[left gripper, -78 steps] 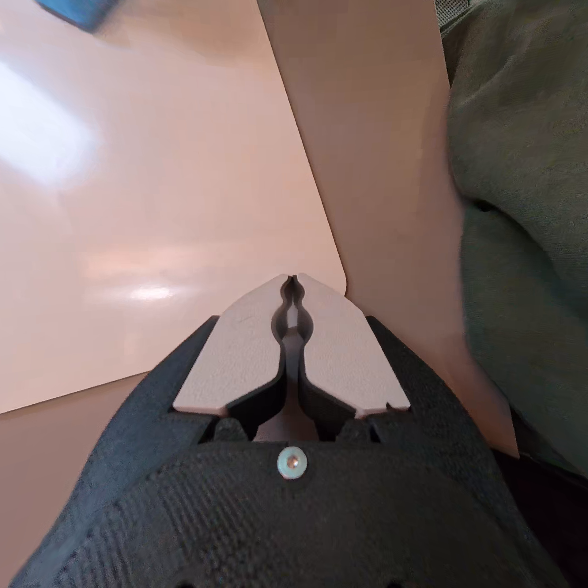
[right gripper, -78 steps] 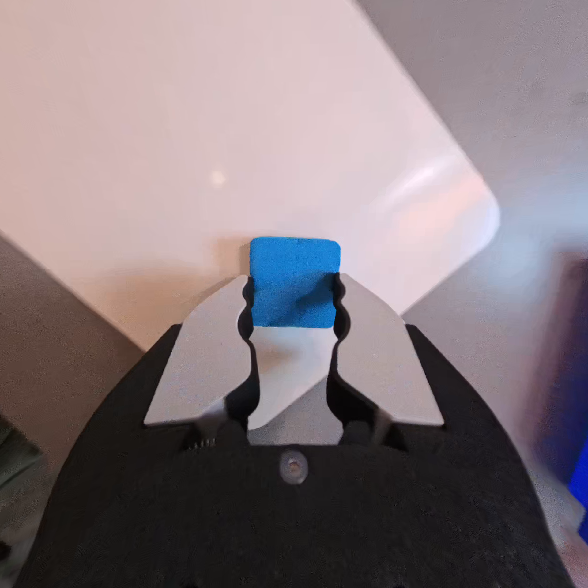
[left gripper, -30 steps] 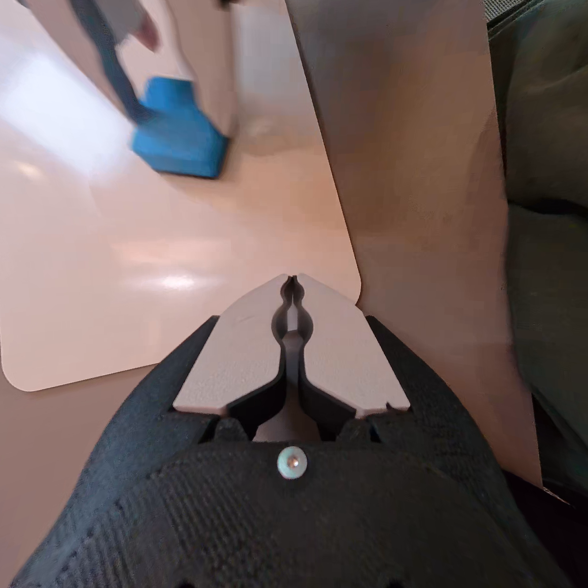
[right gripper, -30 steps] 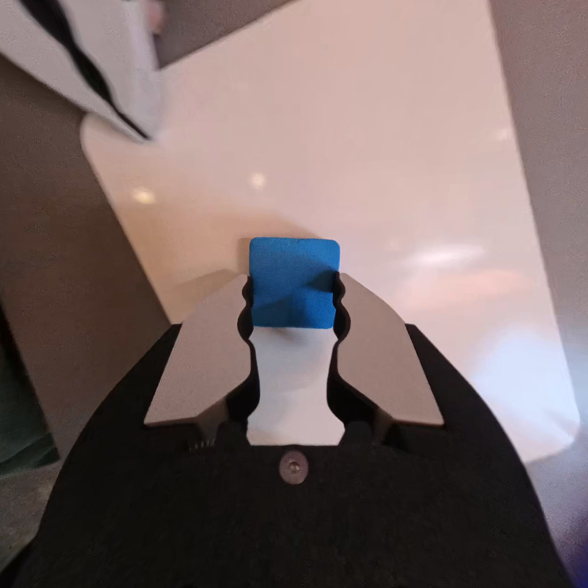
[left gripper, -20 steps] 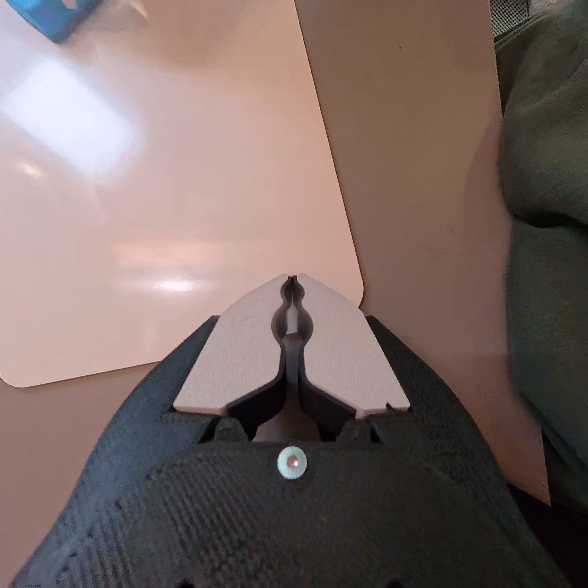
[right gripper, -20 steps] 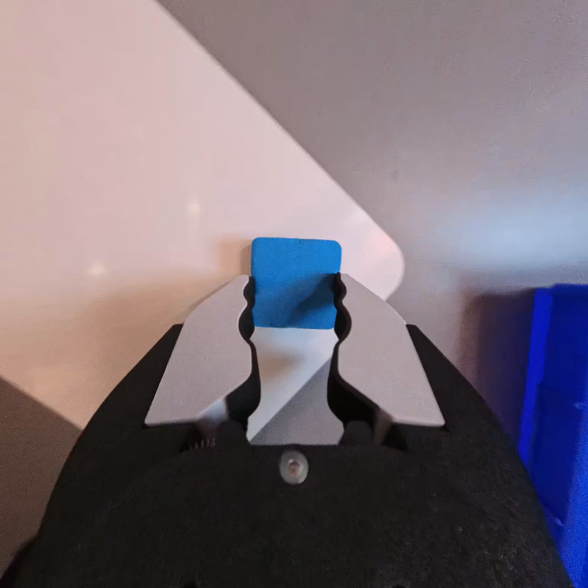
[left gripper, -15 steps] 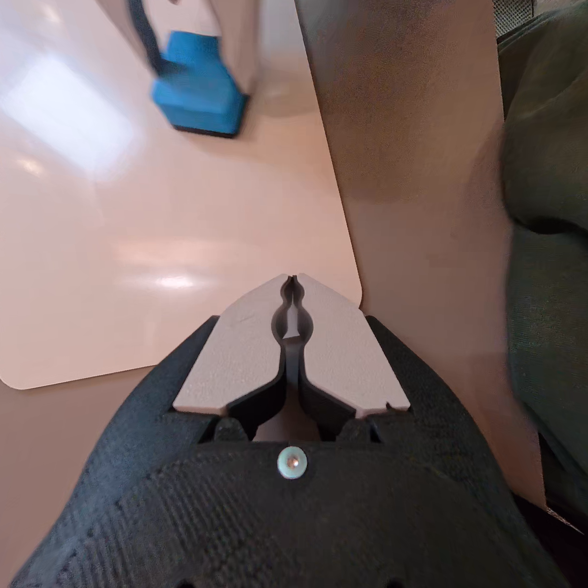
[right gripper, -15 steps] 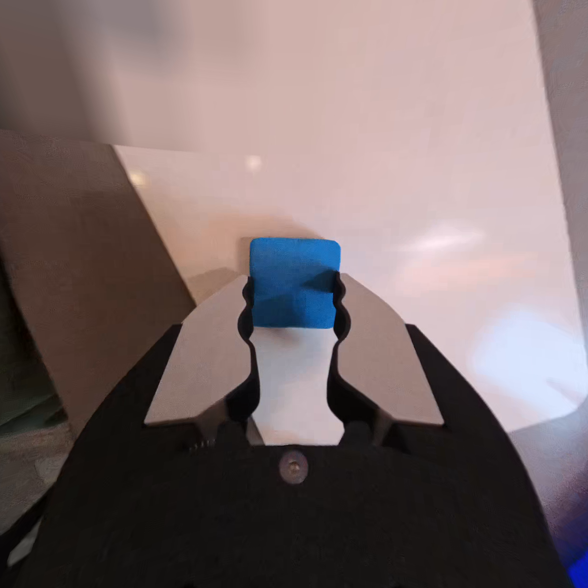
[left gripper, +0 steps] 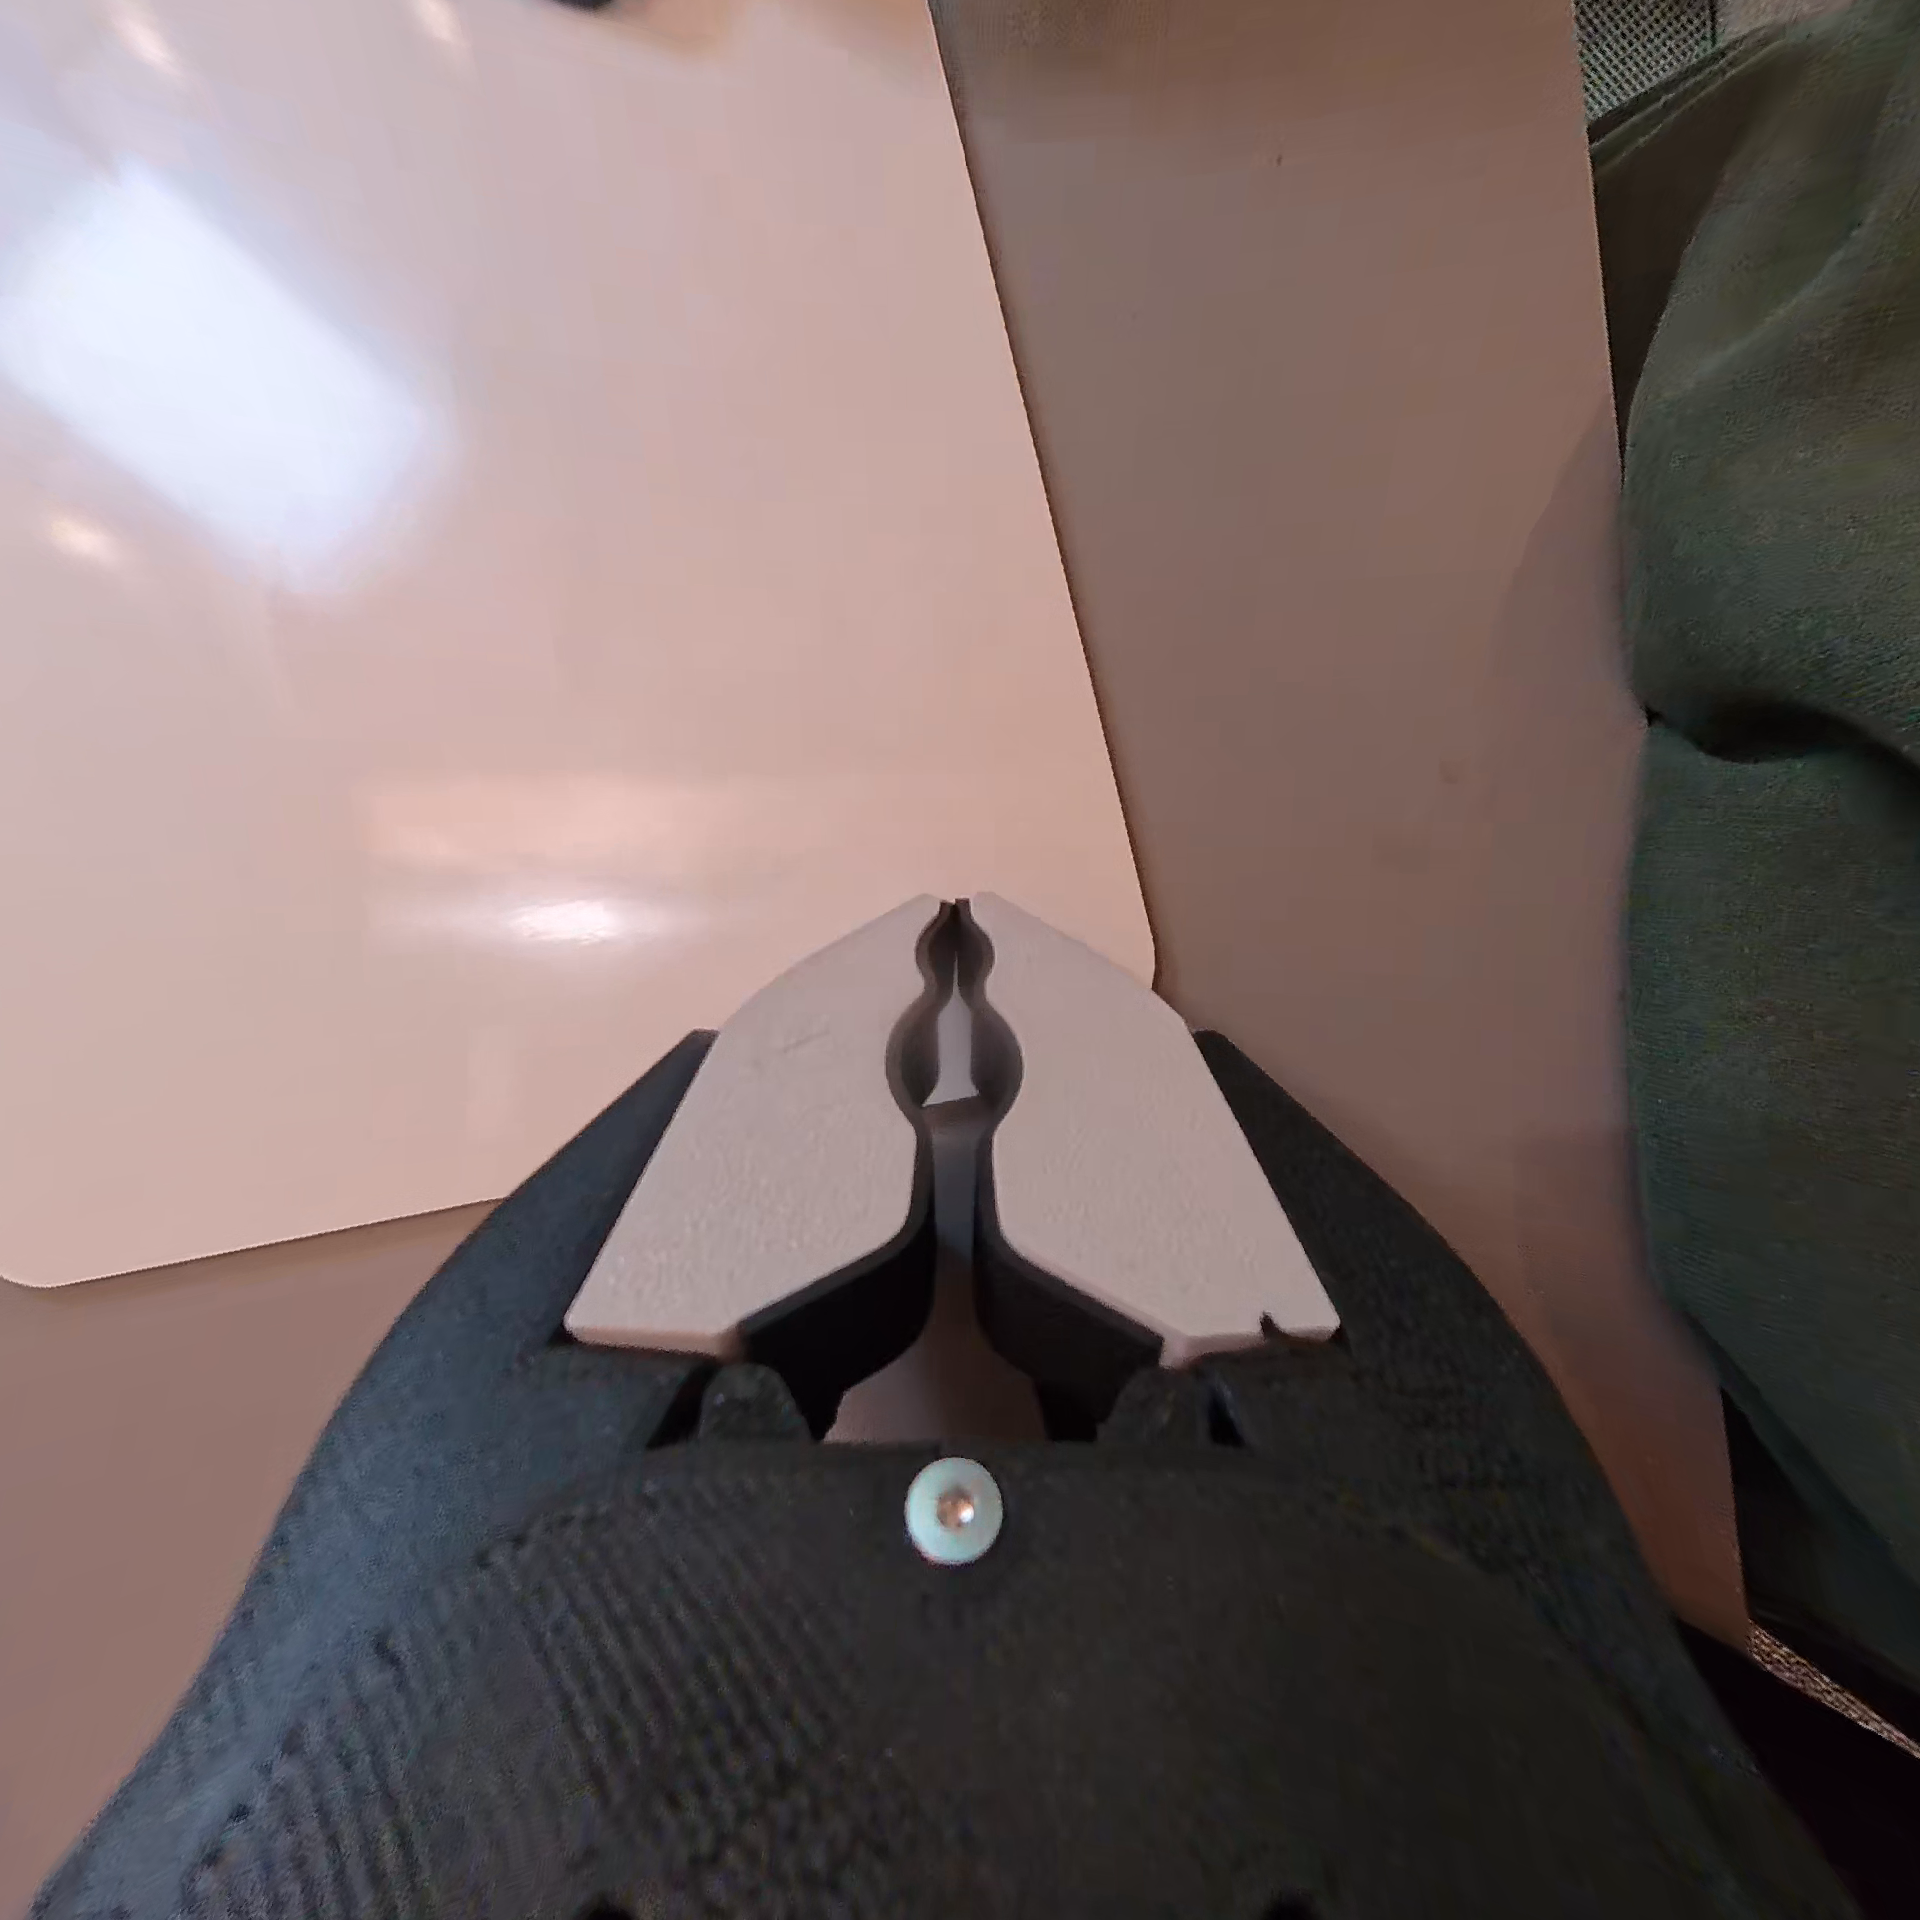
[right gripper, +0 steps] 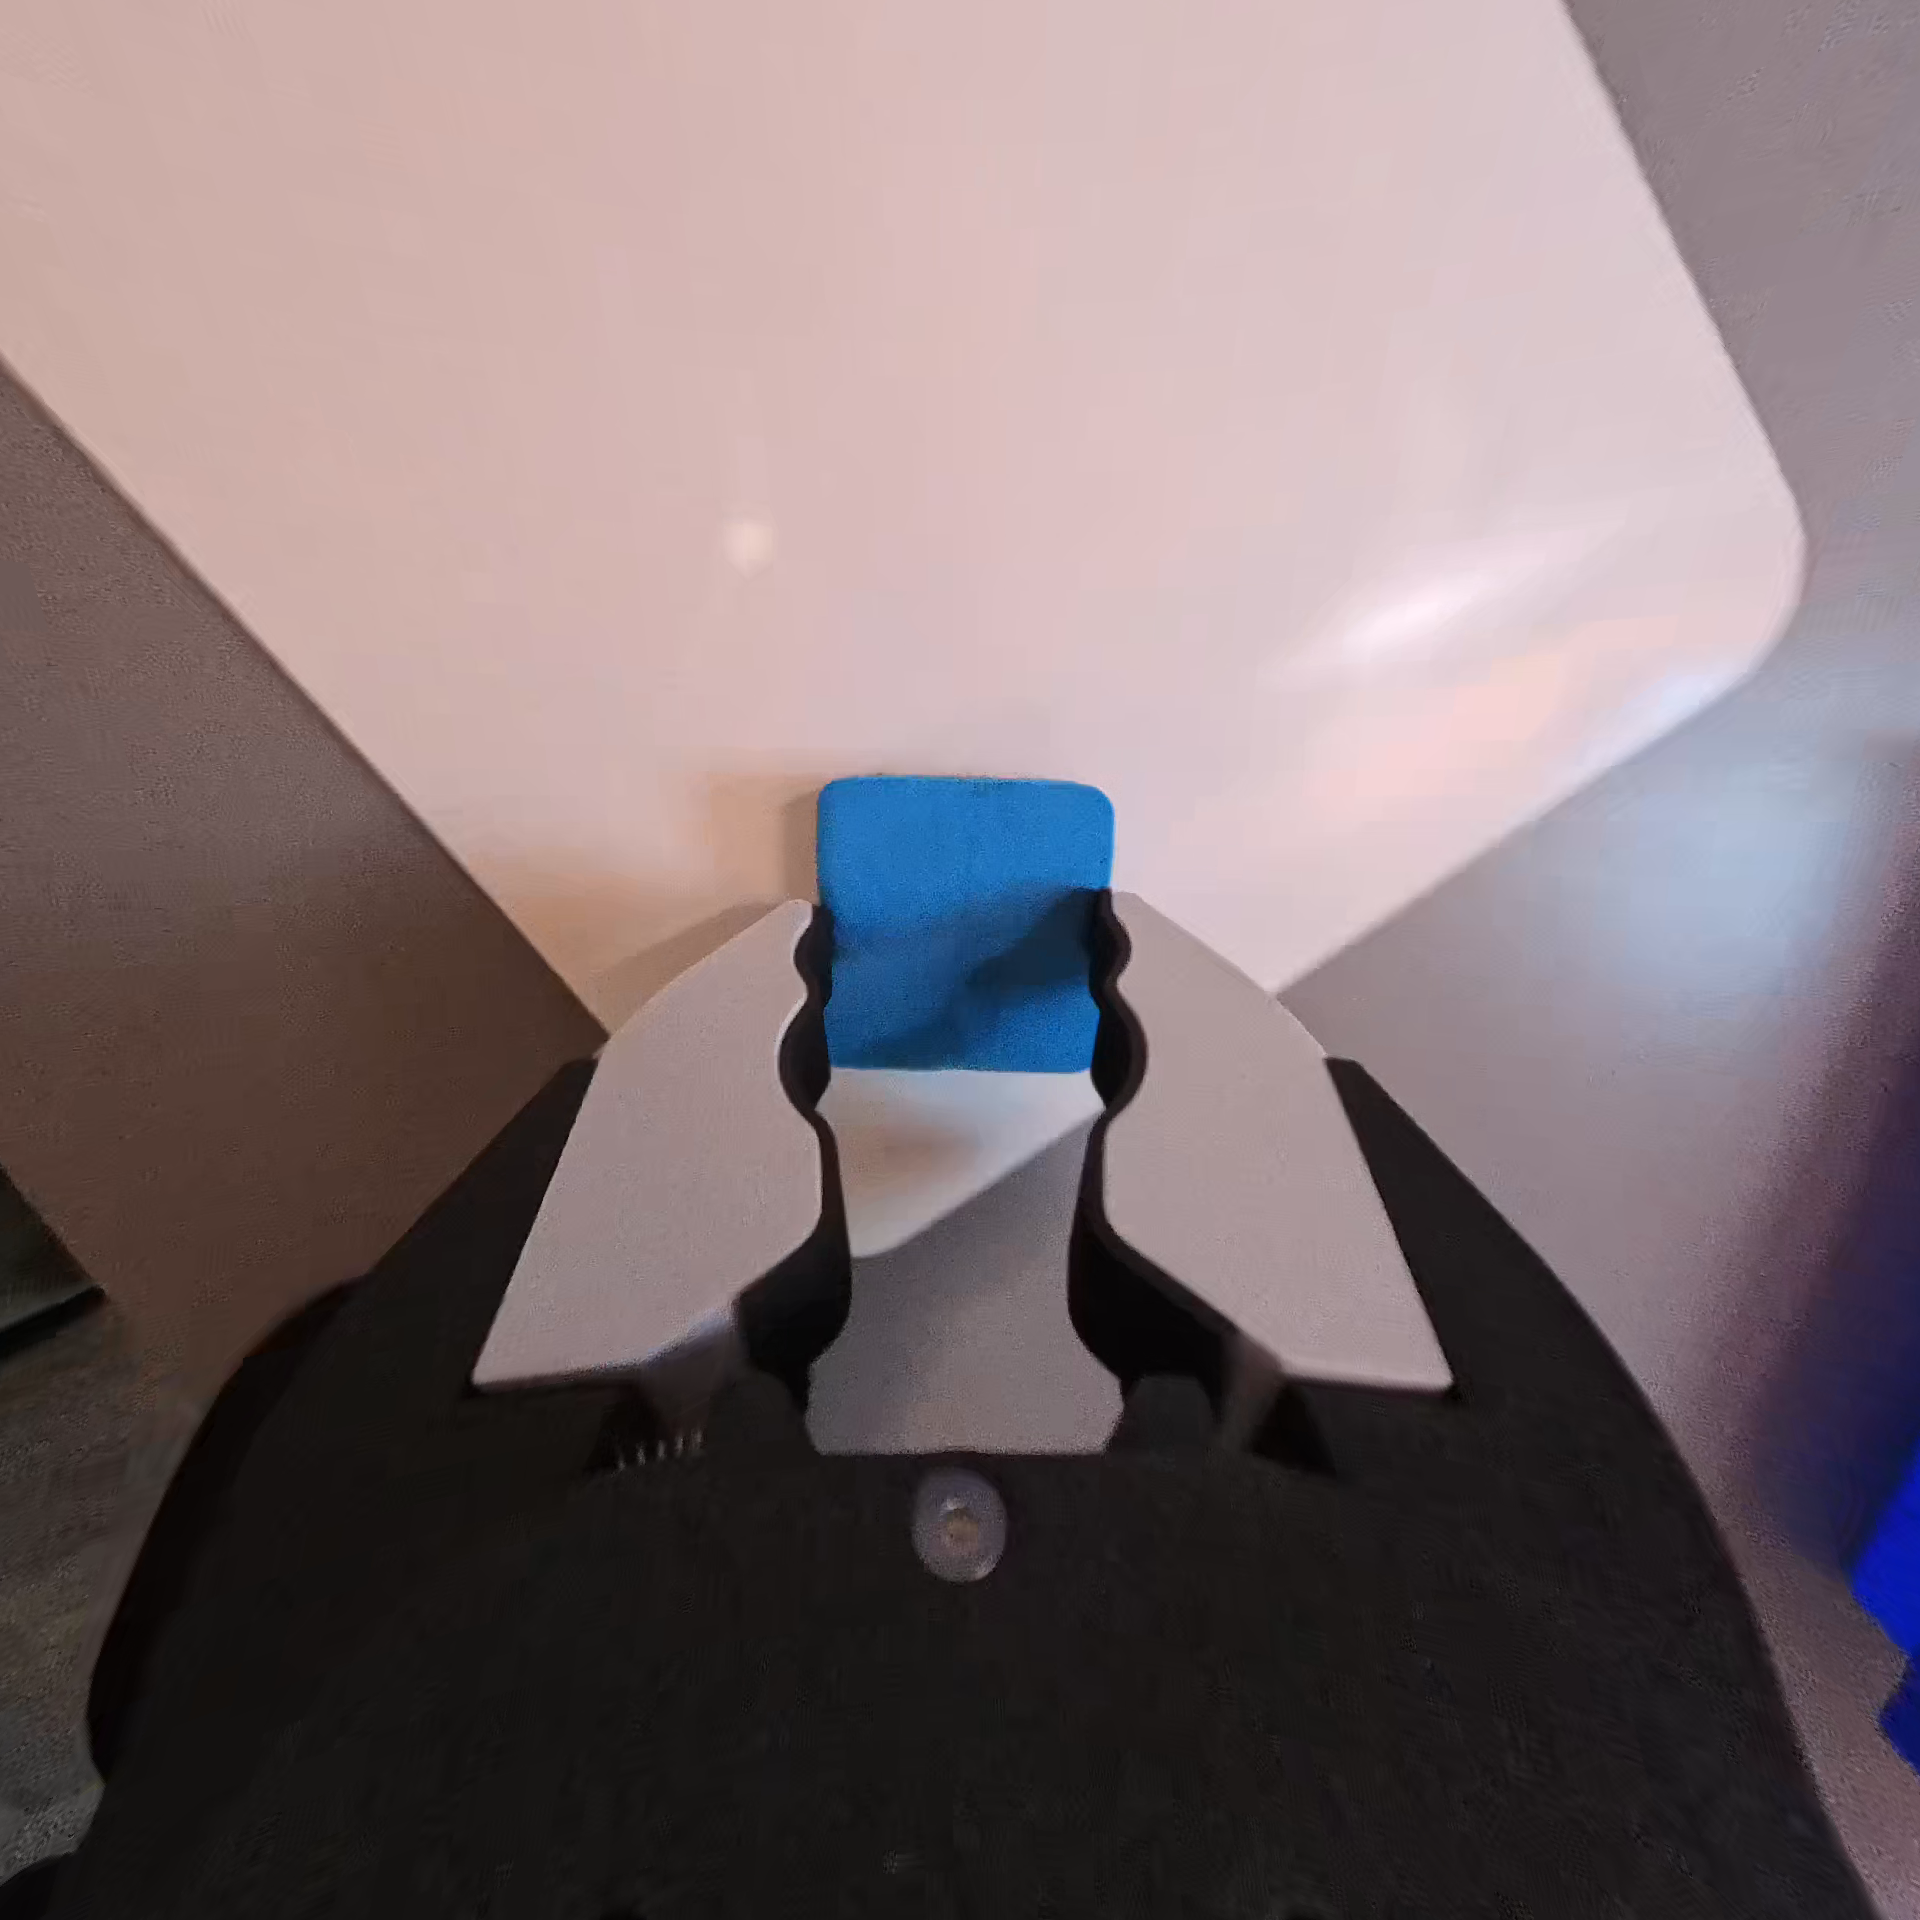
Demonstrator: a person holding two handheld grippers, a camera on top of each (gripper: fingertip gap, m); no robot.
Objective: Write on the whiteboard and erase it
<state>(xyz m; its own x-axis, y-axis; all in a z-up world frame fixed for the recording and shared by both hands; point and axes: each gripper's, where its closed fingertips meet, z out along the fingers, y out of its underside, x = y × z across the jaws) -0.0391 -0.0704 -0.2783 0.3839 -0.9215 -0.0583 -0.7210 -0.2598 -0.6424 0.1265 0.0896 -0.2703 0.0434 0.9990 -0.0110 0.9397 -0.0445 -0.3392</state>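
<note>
My right gripper (right gripper: 961, 914) is shut on a blue foam eraser (right gripper: 961, 925). Both pads press its sides and it rests on the whiteboard (right gripper: 831, 416) near a corner of the board. The board is plain white with no marks that I can see. In the left wrist view my left gripper (left gripper: 958, 906) is shut with nothing between its fingertips. It sits over the near right corner of the whiteboard (left gripper: 468, 623). The eraser and the right gripper are out of the left wrist view.
The whiteboard lies on a brown table (left gripper: 1299, 520). A person's dark green clothing (left gripper: 1766, 623) is at the right of the left wrist view. A blue object (right gripper: 1891, 1610) stands at the right edge of the right wrist view. The tips of one gripper are about 25 centimetres away from the tips of the other. My right tips are roughly 25 centimetres from the blue object (right gripper: 1891, 1610).
The right gripper has kept sweeping the eraser back and forth across the board; the eraser has now left the left wrist view. The left gripper has stayed shut at the board's corner.
</note>
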